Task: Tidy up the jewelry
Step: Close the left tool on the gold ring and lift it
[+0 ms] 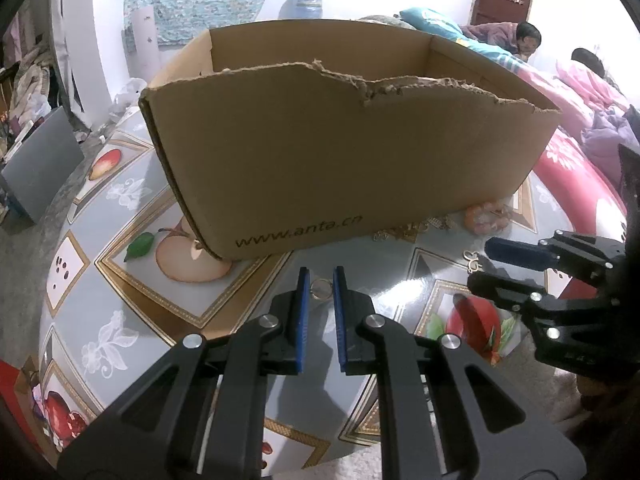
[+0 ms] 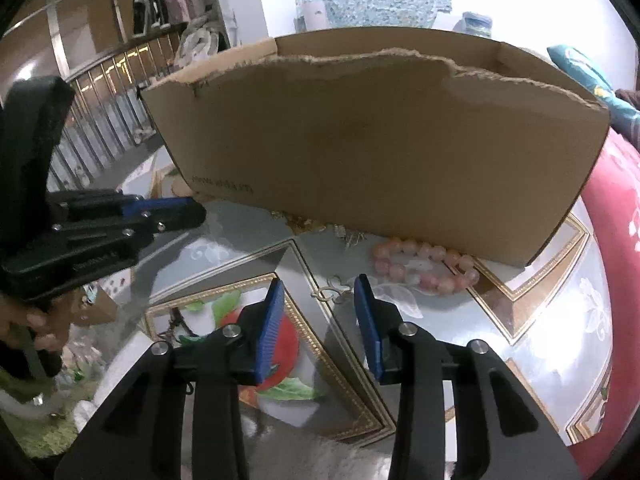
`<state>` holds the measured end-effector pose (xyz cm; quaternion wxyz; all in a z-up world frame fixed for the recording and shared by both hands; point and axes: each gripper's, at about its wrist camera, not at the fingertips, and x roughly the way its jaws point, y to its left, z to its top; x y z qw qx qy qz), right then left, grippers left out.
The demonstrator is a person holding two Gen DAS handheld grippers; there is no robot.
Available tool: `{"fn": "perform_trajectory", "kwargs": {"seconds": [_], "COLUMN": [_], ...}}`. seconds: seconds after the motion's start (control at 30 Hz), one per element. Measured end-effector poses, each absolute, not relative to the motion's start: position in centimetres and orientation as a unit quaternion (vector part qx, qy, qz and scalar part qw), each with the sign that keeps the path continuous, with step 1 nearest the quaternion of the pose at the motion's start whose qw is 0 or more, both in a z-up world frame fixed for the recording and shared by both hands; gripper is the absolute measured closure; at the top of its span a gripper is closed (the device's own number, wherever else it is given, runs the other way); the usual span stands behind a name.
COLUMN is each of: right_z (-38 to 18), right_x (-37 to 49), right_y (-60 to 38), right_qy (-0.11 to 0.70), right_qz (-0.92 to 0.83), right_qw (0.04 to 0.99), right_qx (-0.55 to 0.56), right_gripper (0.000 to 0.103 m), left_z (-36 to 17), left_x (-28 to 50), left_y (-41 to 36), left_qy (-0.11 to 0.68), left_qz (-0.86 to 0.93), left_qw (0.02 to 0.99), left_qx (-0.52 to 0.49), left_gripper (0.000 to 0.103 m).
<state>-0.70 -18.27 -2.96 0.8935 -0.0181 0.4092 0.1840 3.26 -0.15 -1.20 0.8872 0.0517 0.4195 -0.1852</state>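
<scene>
My left gripper (image 1: 321,280) is nearly shut, with a small silver ring (image 1: 321,289) pinched between its blue pad tips just above the table. In the right wrist view the left gripper (image 2: 196,210) comes in from the left. My right gripper (image 2: 320,292) stands open over a small gold openwork piece (image 2: 329,287) that lies on the table between its tips, untouched by the pads. The same gold piece (image 1: 473,261) lies beside the right gripper (image 1: 482,266) in the left wrist view. A pink bead bracelet (image 2: 424,270) lies by the box.
A torn-rimmed open cardboard box (image 1: 340,152) stands just beyond both grippers on the fruit-patterned table (image 1: 120,272). Tangled gold jewelry (image 2: 304,222) lies along its base. A bed with a red quilt (image 2: 624,220) borders the table on the right, with people on it far off.
</scene>
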Motion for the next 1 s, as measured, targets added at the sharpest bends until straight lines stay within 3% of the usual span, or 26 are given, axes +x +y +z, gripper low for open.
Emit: {"fn": "perform_trajectory", "kwargs": {"seconds": [0.13, 0.37, 0.57, 1.0], "right_z": [-3.1, -3.0, -2.6, -2.5], "right_x": [-0.5, -0.1, 0.6, 0.6], "right_y": [-17.7, -17.3, -17.7, -19.2], "right_qy": [0.407, 0.409, 0.418, 0.42], "right_qz": [0.179, 0.197, 0.21, 0.222], "right_qw": [0.895, 0.887, 0.881, 0.879], "right_qx": [-0.049, -0.09, -0.074, -0.039], "right_gripper": [0.075, 0.076, 0.081, 0.082], "left_z": [-1.3, -1.5, -1.4, -1.4], "left_x": [3.4, 3.5, 3.6, 3.6], "left_y": [0.1, 0.0, -0.1, -0.3], "left_qy": [0.421, 0.423, 0.423, 0.421], "left_qz": [-0.185, -0.186, -0.186, -0.186], "left_qw": [0.887, 0.885, 0.885, 0.886], "left_qx": [0.05, 0.051, 0.051, 0.056], "left_gripper": [0.092, 0.092, 0.092, 0.092]}}
